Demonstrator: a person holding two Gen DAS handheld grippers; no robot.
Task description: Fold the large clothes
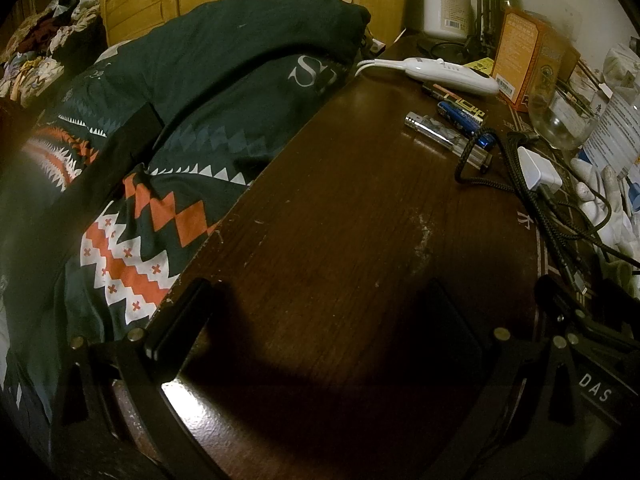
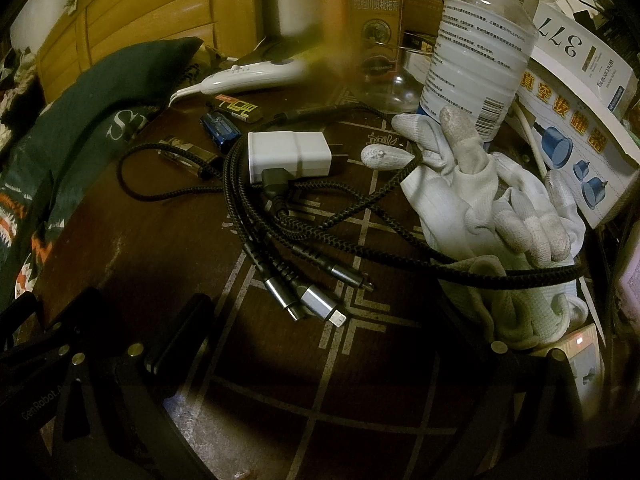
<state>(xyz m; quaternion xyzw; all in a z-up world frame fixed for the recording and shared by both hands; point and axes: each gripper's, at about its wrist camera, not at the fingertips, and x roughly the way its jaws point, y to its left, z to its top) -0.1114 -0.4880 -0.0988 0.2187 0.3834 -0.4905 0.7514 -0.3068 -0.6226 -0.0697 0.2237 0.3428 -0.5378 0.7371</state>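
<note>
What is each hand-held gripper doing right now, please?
Left hand-held gripper: open, empty, over the bare table.
Right hand-held gripper: open, empty, over the table near the cables.

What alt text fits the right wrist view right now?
The open right gripper hovers over a dark table cluttered with braided cables, a white charger, white gloves and a bottle. No clothing is held.

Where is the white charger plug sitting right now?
The white charger plug lies on the dark wooden table, centre of the right wrist view, amid the black braided cables, between the blue lighter and the white gloves.
</note>
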